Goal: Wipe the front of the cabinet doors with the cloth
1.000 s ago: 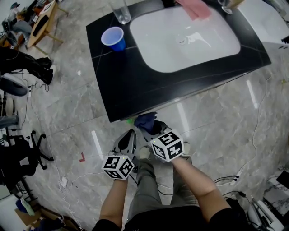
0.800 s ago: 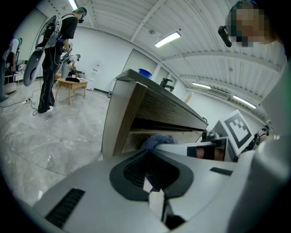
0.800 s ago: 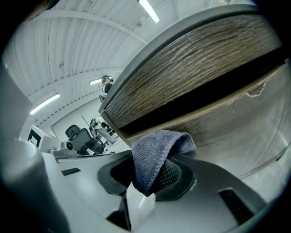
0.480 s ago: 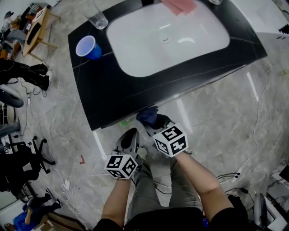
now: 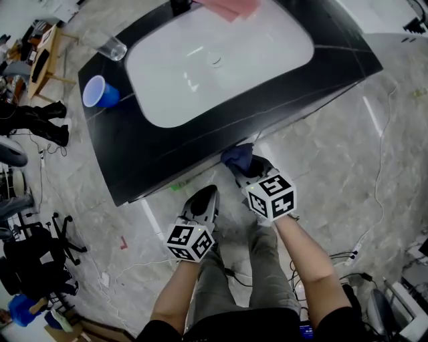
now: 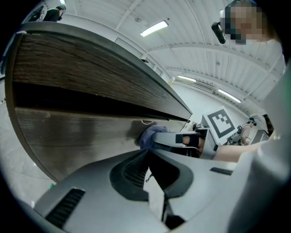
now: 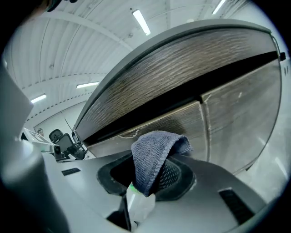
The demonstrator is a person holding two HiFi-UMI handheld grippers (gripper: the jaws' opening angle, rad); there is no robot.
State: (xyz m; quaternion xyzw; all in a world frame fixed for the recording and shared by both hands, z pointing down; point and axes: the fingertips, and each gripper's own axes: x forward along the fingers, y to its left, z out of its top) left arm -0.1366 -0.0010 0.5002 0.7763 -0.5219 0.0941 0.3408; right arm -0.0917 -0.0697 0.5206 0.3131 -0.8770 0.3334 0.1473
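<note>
My right gripper (image 5: 245, 167) is shut on a folded blue cloth (image 5: 237, 156) and holds it against the wood-grain cabinet front under the black countertop (image 5: 167, 153). In the right gripper view the cloth (image 7: 154, 154) bulges out of the jaws of the right gripper (image 7: 150, 175), touching the left cabinet door (image 7: 168, 125) near the vertical seam. My left gripper (image 5: 203, 199) hangs lower left of it, shut and empty, a little off the cabinet. From the left gripper view, the left gripper (image 6: 149, 164) points at the door (image 6: 77, 132), with the cloth (image 6: 150, 135) pressed on it ahead.
On the countertop stand a blue cup (image 5: 100, 91) and a glass (image 5: 110, 47) at the left; a pink cloth (image 5: 231, 7) lies behind the white sink (image 5: 281, 33). The person's legs and shoes are below the grippers. Cables and an office chair (image 5: 33, 260) are on the marble floor.
The right gripper with the cloth has slid rightward along the cabinet front, away from the counter's left corner. The left gripper has followed alongside, still shut.
</note>
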